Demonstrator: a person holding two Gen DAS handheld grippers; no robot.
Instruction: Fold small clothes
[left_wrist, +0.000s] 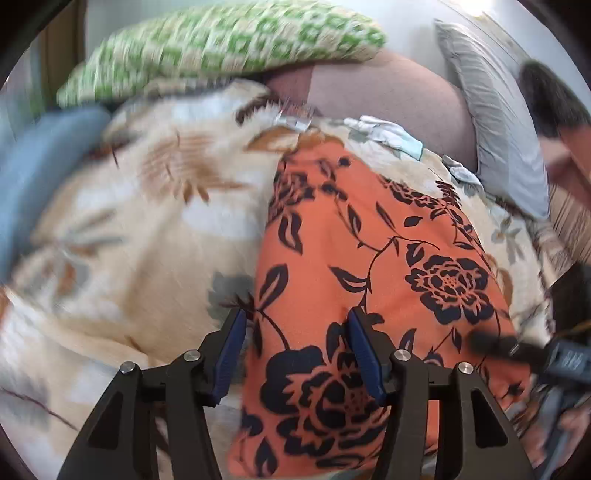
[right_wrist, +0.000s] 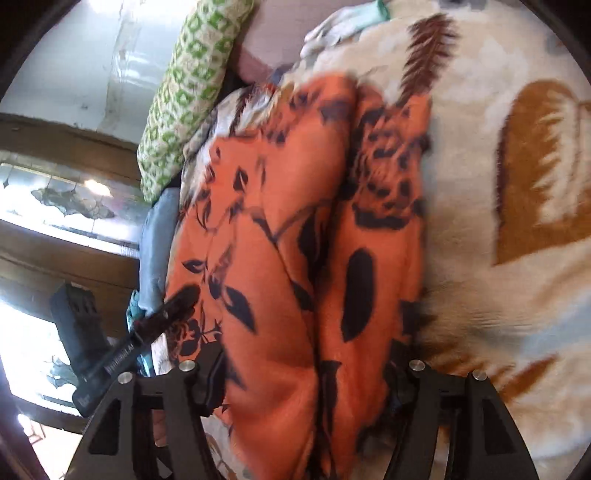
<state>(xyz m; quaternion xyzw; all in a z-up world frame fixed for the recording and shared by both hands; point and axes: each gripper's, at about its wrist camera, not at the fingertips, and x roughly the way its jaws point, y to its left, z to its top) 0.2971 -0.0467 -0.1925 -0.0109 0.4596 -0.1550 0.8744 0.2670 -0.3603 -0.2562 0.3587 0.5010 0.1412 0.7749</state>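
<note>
An orange cloth with black flowers (left_wrist: 369, 266) lies folded lengthwise on a cream floral blanket (left_wrist: 147, 221). My left gripper (left_wrist: 295, 321) hovers over the cloth's near left edge. It is open, and its blue pads (left_wrist: 236, 332) stand apart with nothing pinched. In the right wrist view the same cloth (right_wrist: 295, 221) shows two long folds side by side, running in between the wide jaws of my right gripper (right_wrist: 306, 373). The folds hide its fingertips, and I see no pinch. One finger of the left gripper (right_wrist: 181, 299) reaches in from the left, at the cloth's edge.
A green patterned pillow (left_wrist: 221, 44) and a brown cushion (left_wrist: 388, 92) lie at the far end. A blue cloth (left_wrist: 40, 158) sits at the left and a grey pillow (left_wrist: 491, 122) at the right. Small pale clothes (left_wrist: 384, 133) rest beyond the orange cloth.
</note>
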